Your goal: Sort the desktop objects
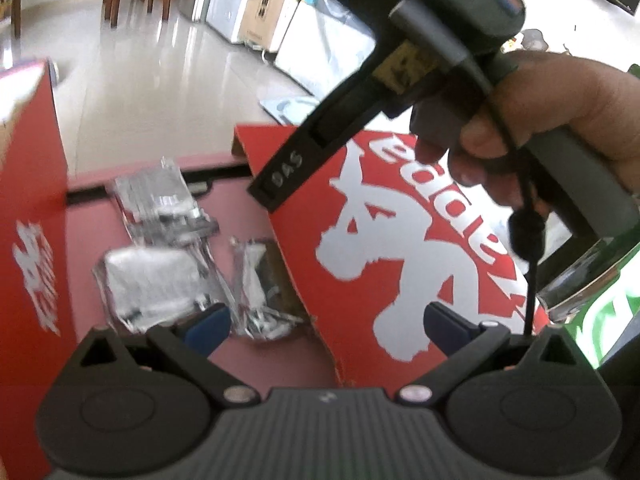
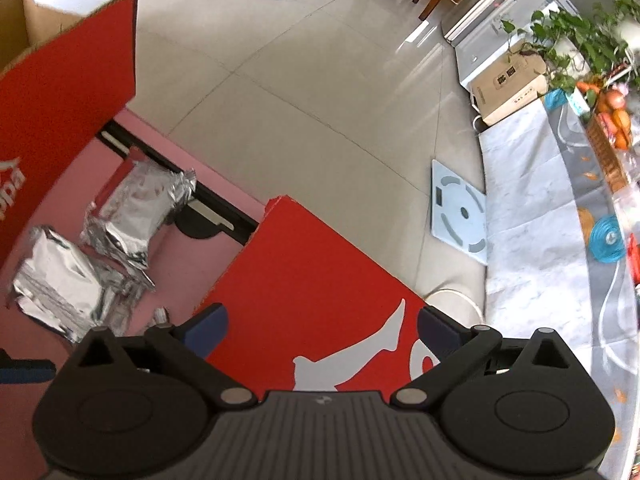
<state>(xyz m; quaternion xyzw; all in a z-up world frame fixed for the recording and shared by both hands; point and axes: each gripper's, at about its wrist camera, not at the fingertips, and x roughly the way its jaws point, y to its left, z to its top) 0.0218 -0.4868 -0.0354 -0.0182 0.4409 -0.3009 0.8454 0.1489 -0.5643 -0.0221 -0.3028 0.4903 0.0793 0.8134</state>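
The left claw (image 1: pixel 326 320) is spread wide and pinches nothing; its blue-tipped fingers (image 1: pixel 208 322) hang over the pink counter (image 1: pixel 276 356), the left tip just above the nearest foil packet (image 1: pixel 154 284). The right claw (image 2: pixel 322 326) is likewise spread and empty, poised over the printed red box flap (image 2: pixel 320 280) at 6 o'clock in its own view.

Three crinkled foil packets lie on the pink surface between the red cardboard walls. In the left wrist view the nearest sits at about 8 o'clock, a narrower one (image 1: pixel 260 288) lies just beside it at 6 o'clock against the flap's edge, and the third (image 1: pixel 160 200) lies farther off toward 10 o'clock. Two of them show in the right wrist view at 8 and 9 o'clock.

These packets look light, soft and slick: the foil will likely crumple and slide under pressure and could tear at a seam. The puffed middle would probably squash, so the flat crimped end seam seems the surer place to pinch, across its short width.

Beyond, the person's hand (image 1: pixel 560 120) grips the other tool above the flap, with red box wall (image 1: pixel 32 208) at 9 o'clock. Farthest off are tiled floor (image 2: pixel 300 80) and a bathroom scale (image 2: pixel 460 212).
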